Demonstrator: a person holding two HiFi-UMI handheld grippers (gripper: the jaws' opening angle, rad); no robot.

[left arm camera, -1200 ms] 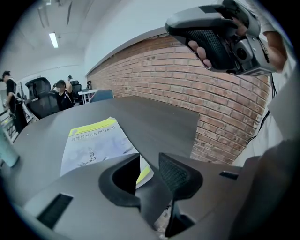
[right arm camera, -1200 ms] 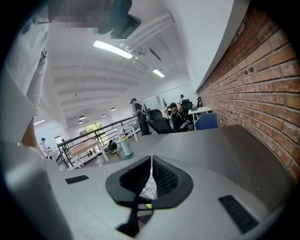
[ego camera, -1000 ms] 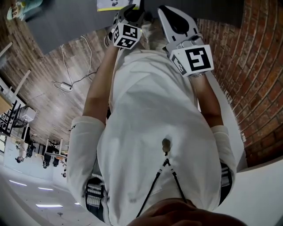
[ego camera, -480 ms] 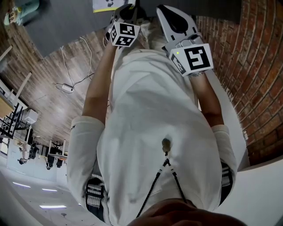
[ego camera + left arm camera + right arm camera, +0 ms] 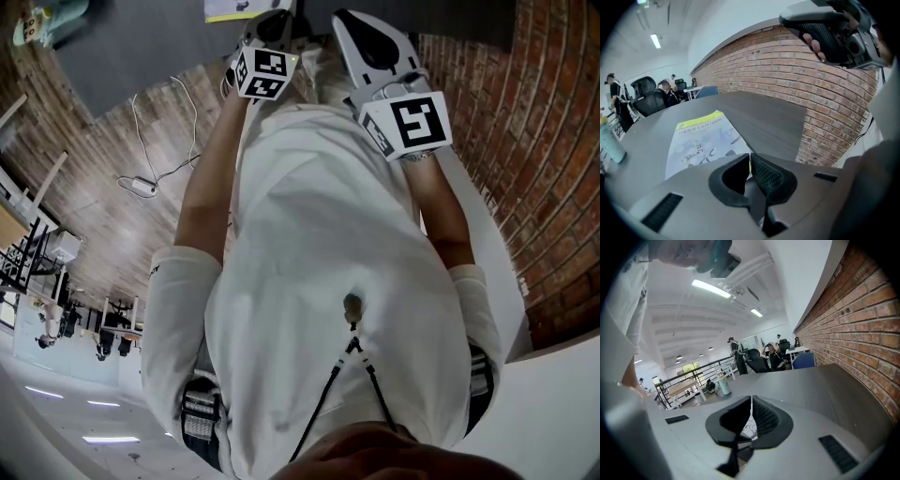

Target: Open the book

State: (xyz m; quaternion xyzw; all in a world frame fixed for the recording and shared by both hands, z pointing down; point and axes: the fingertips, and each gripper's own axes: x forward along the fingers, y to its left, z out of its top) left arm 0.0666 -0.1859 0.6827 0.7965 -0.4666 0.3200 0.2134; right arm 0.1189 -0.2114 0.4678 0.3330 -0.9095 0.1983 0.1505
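Left gripper (image 5: 749, 160) jaws just closed in, pinching the book (image 5: 701, 140) at its 5 o'clock corner; right gripper (image 5: 751, 401) jaws together, empty. Bottle (image 5: 610, 143) at the counter (image 5: 773, 117) 9 o'clock, brick wall (image 5: 811, 84) at 3.

Brick wall (image 5: 820, 89), dark grey table (image 5: 764, 110), pale green bottle (image 5: 610, 144) standing on it, white cable (image 5: 155, 141) on wood floor (image 5: 84, 197)

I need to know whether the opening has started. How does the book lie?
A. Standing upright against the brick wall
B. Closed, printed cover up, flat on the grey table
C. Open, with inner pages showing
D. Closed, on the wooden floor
B: in the left gripper view the book lies shut on the grey table, with its printed cover facing up and no inner pages showing.
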